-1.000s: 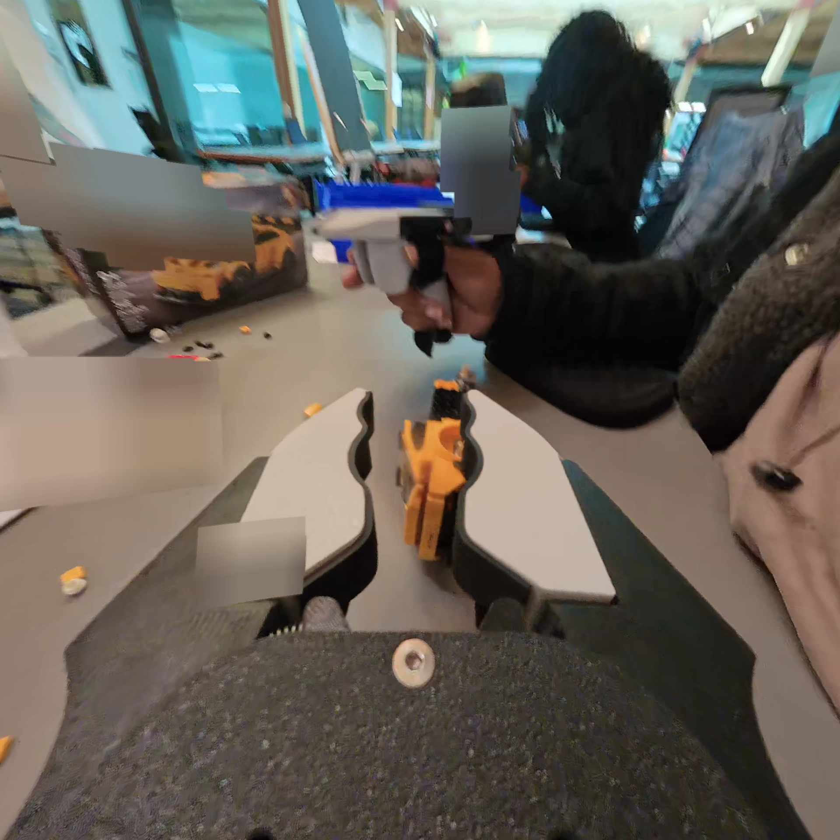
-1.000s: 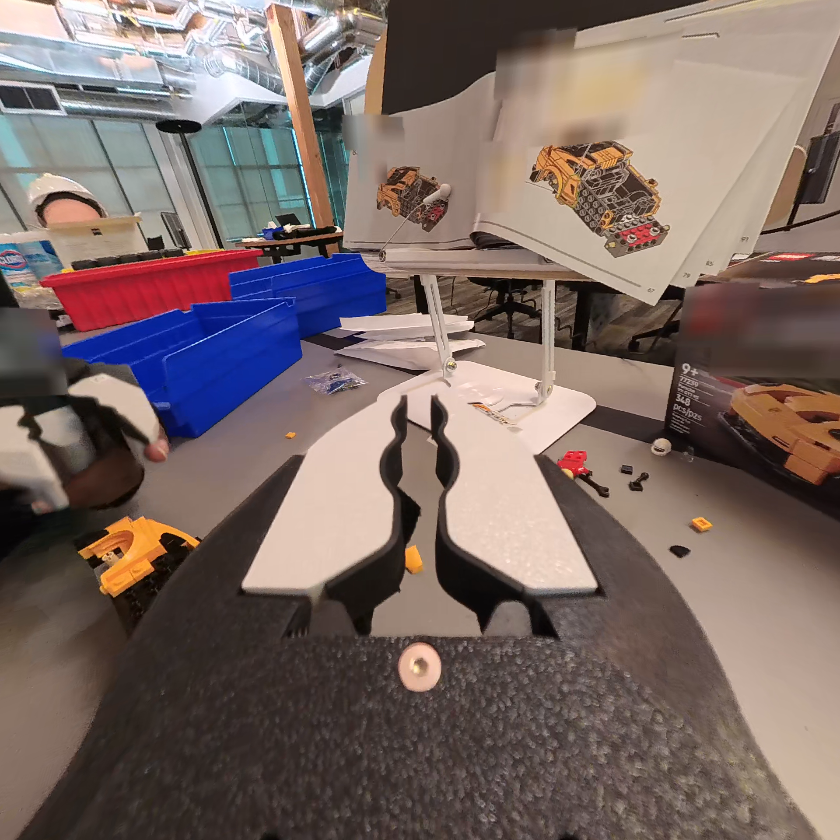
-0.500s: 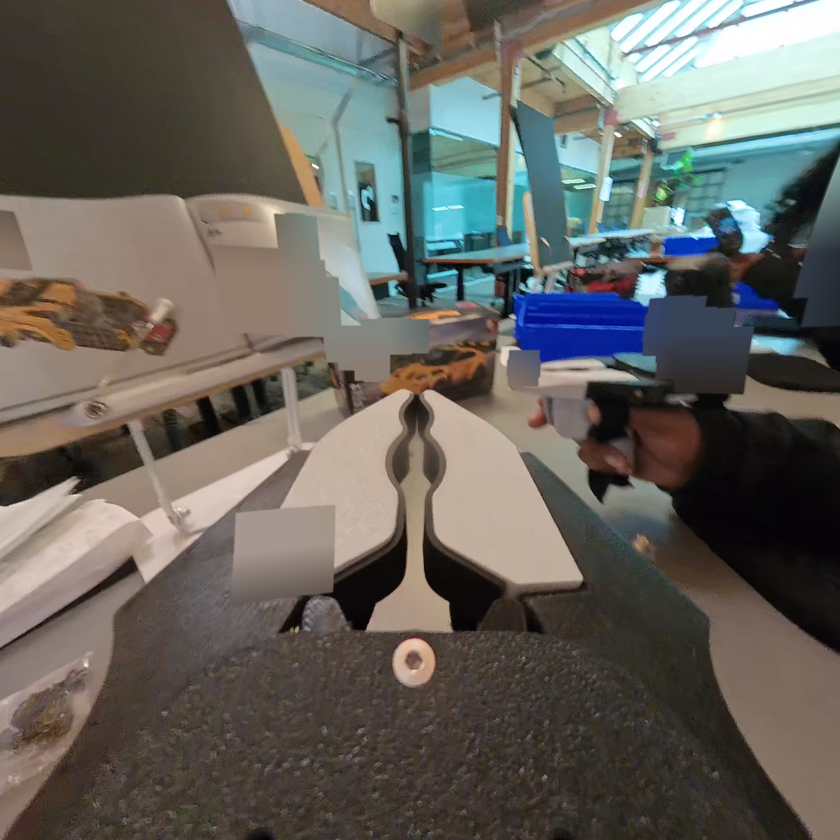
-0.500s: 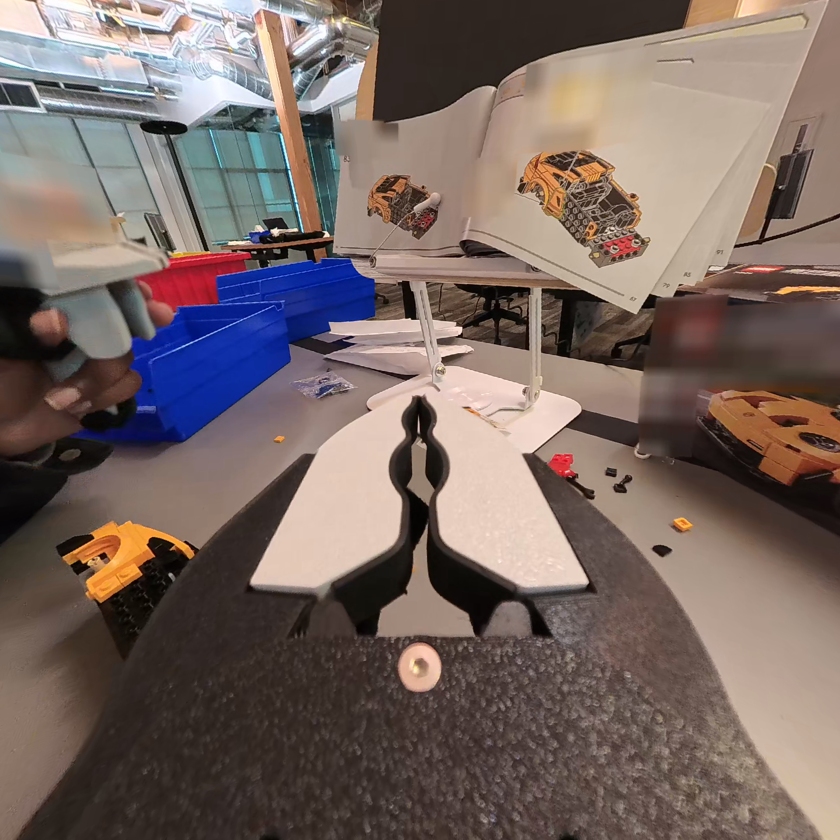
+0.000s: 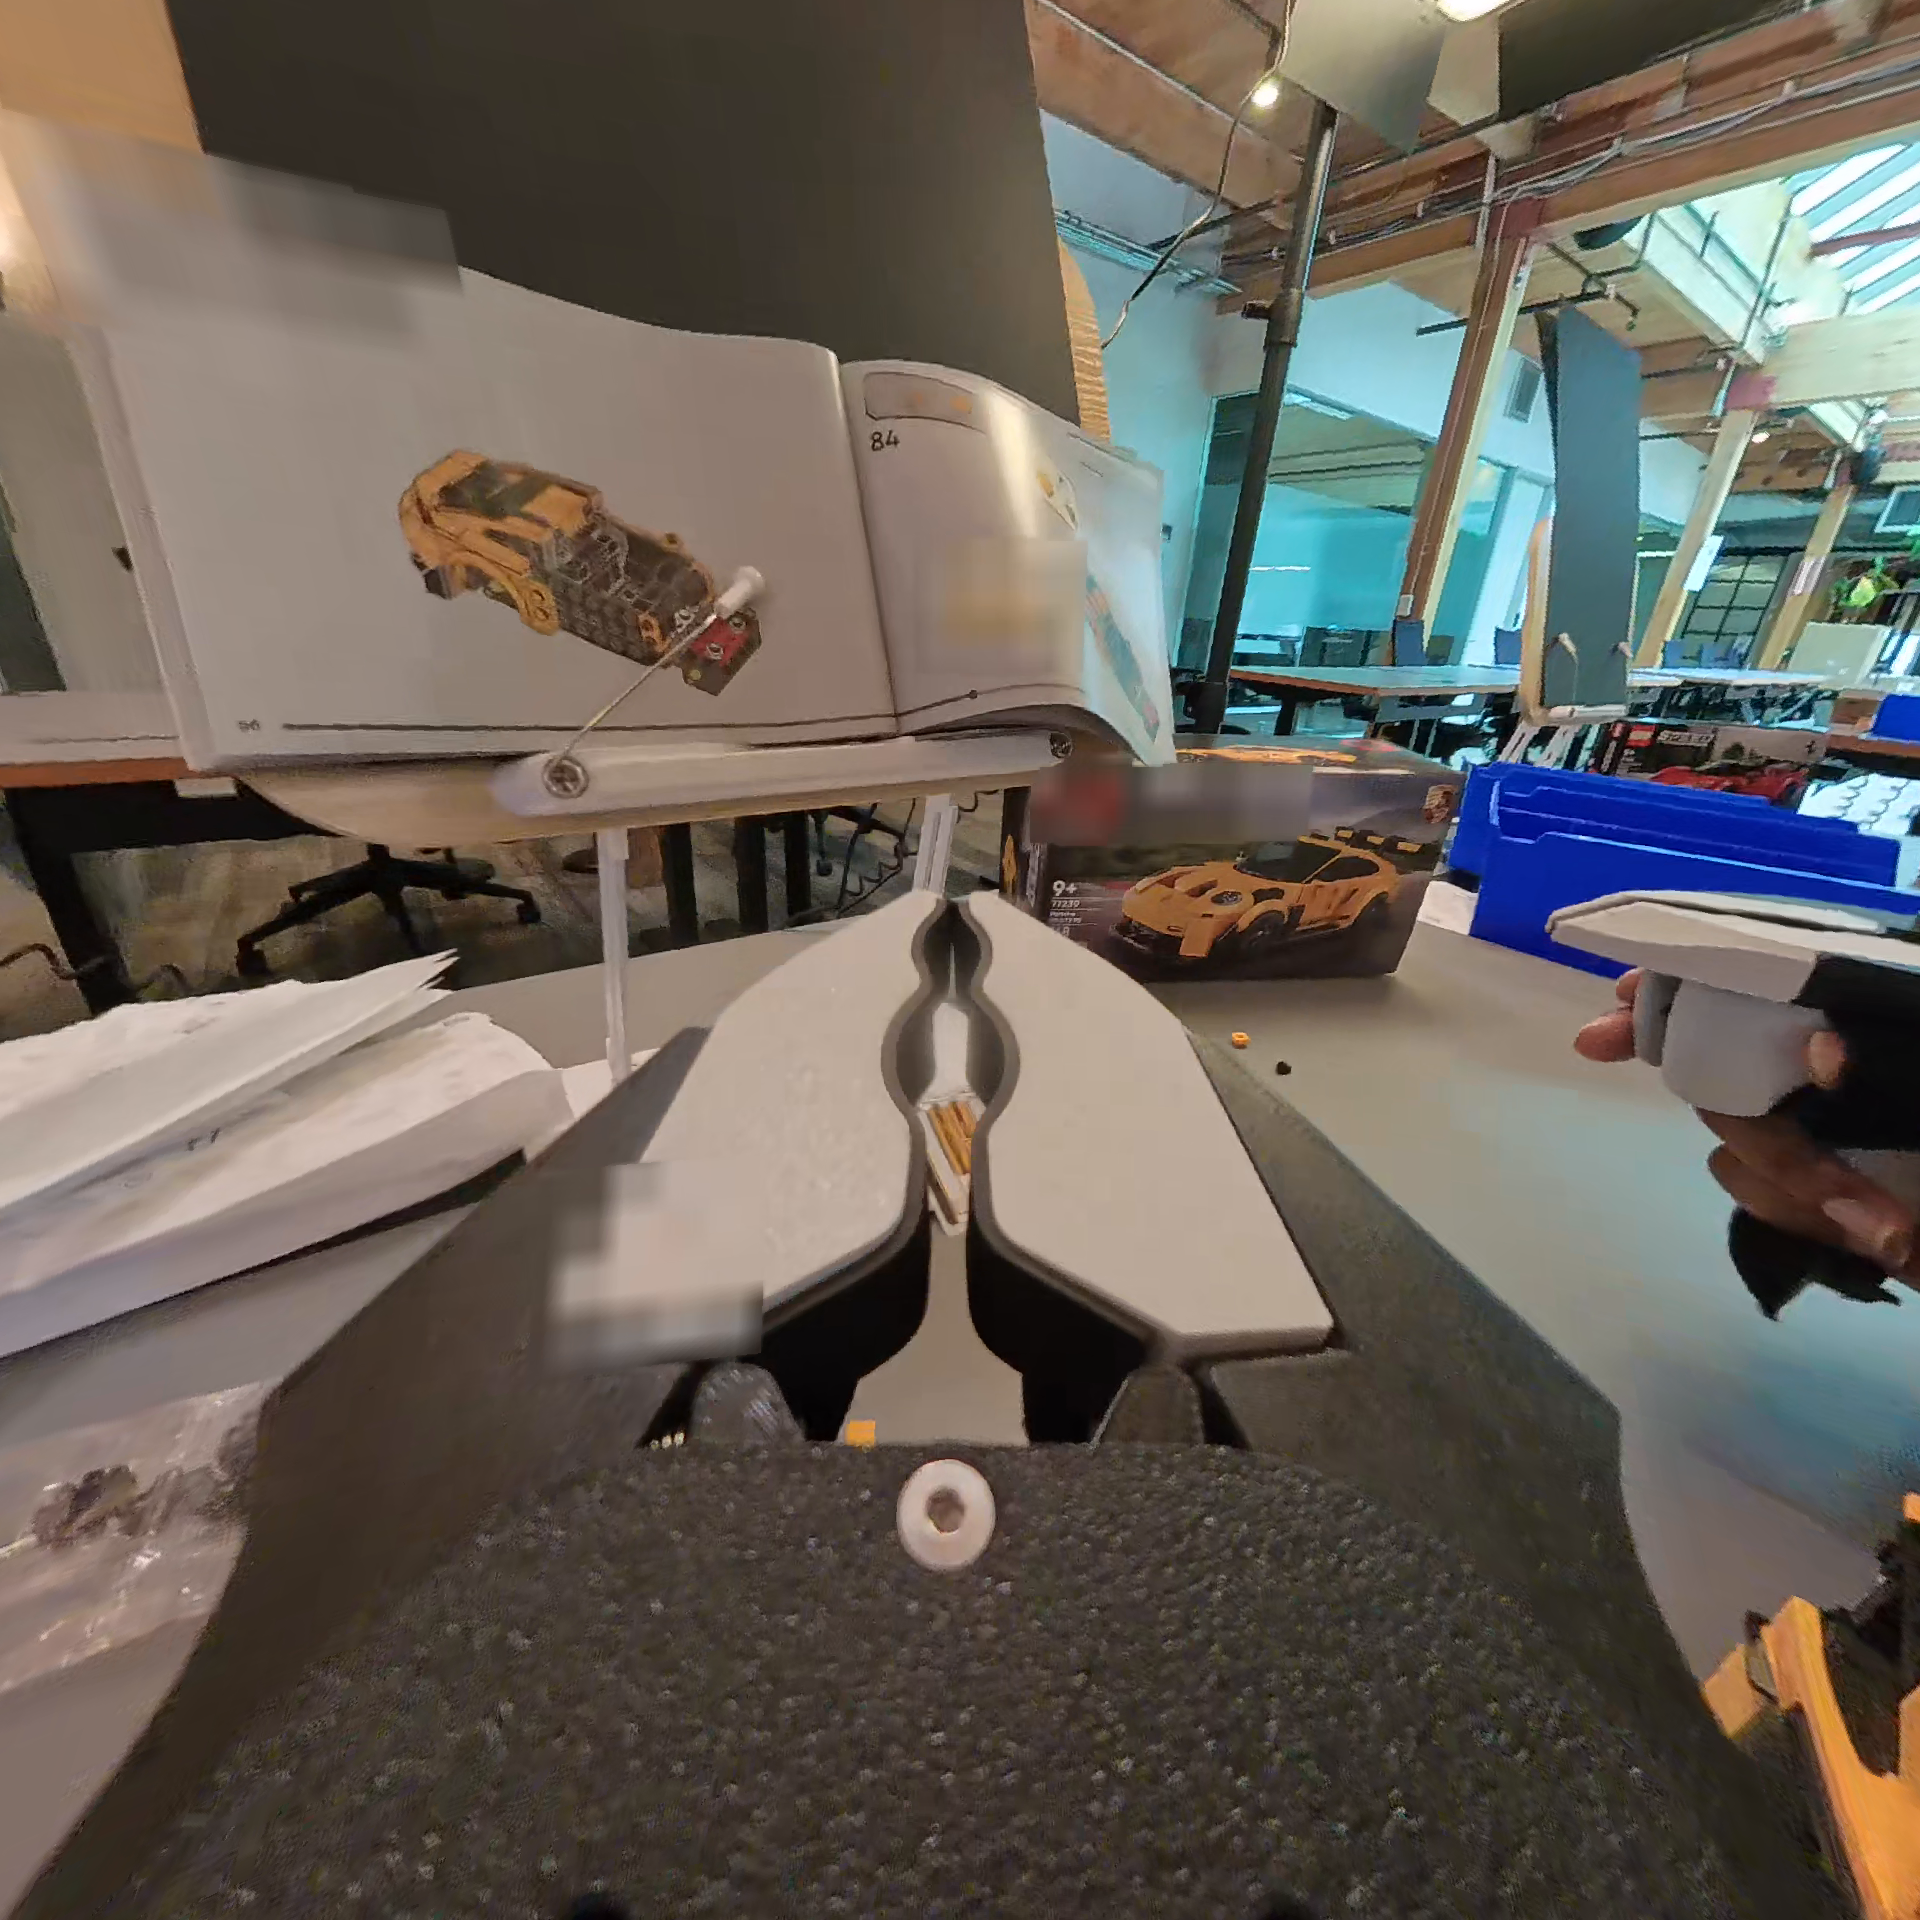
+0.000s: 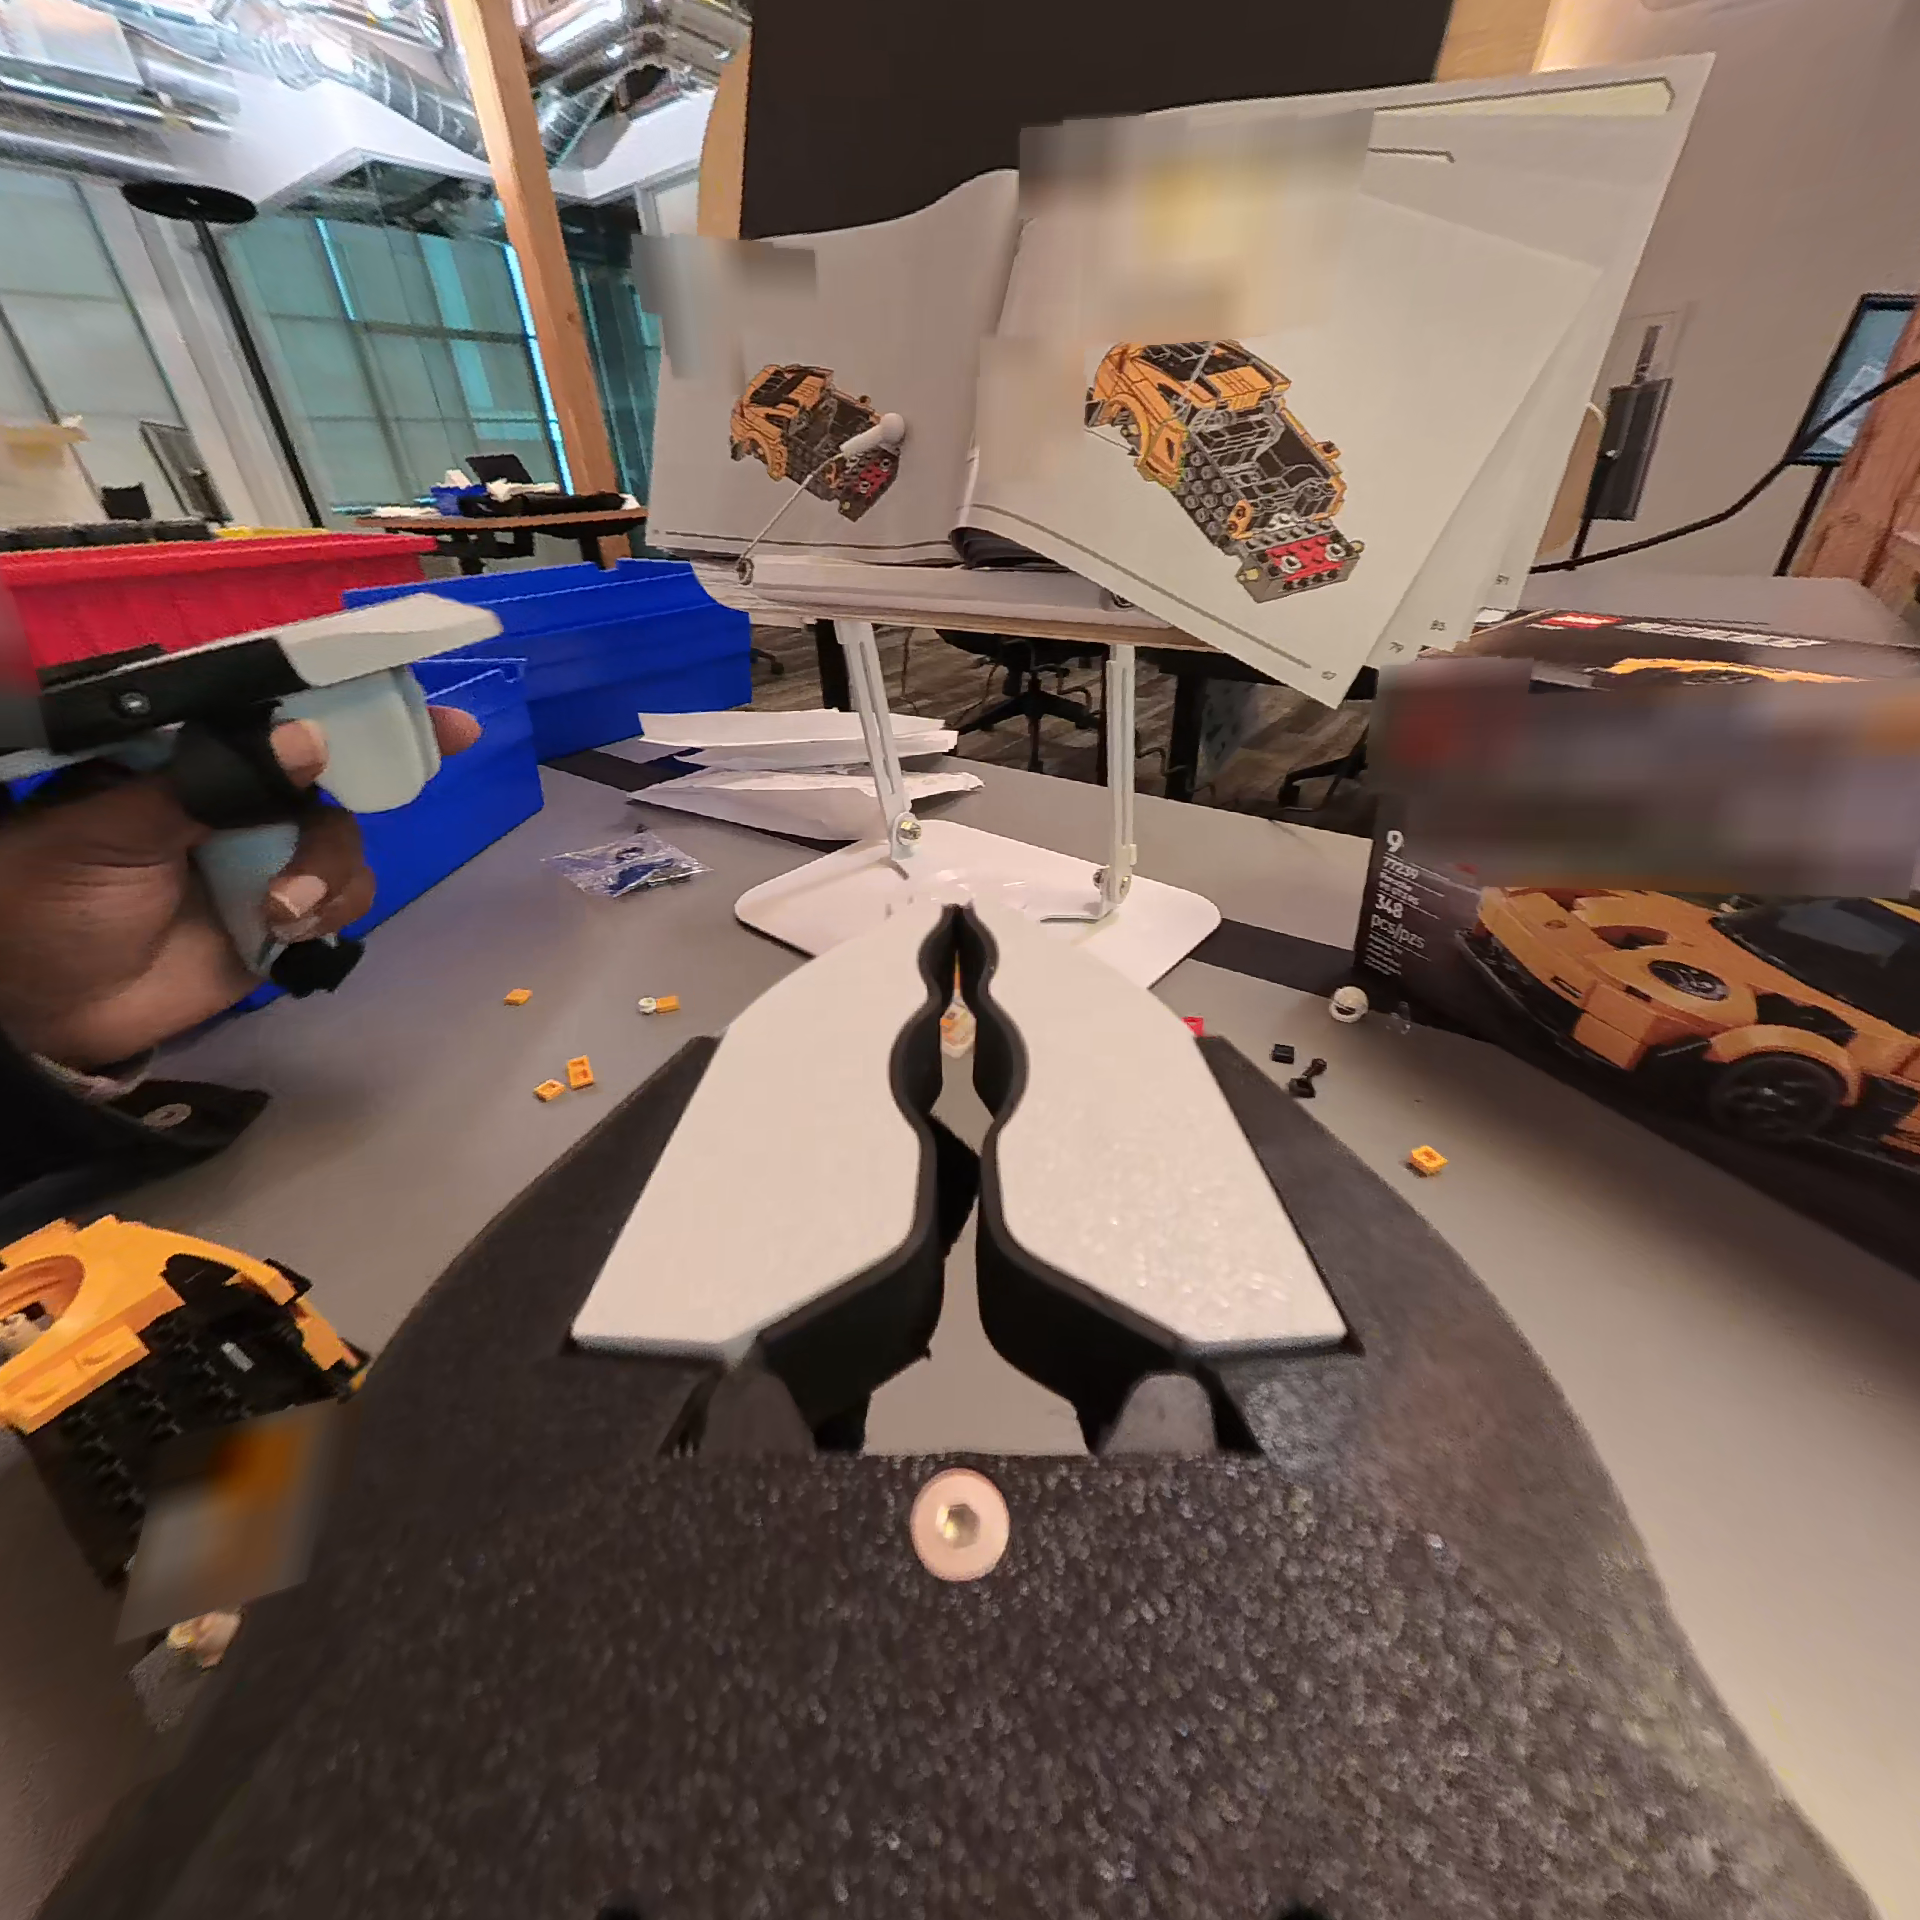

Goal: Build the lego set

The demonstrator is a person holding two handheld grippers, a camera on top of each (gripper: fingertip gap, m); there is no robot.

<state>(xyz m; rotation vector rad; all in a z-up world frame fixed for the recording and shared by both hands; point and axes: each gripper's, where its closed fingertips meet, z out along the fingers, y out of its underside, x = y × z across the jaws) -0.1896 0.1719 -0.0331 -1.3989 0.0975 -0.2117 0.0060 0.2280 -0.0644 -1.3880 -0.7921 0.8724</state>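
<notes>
Model (image 6: 135, 1340), part-built, lies on the table left of the right gripper (image 6: 958, 920); both grippers' jaws closed, holding nothing; left gripper (image 5: 954, 914) aloft.

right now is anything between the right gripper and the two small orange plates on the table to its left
Nothing visible does: only bare grey table lies between the right gripper and the orange plates.

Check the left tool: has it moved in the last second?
Yes. The left tool was low over the orange model on the table; now it is raised and turned left, facing the instruction book on its stand, jaws closed.
</notes>
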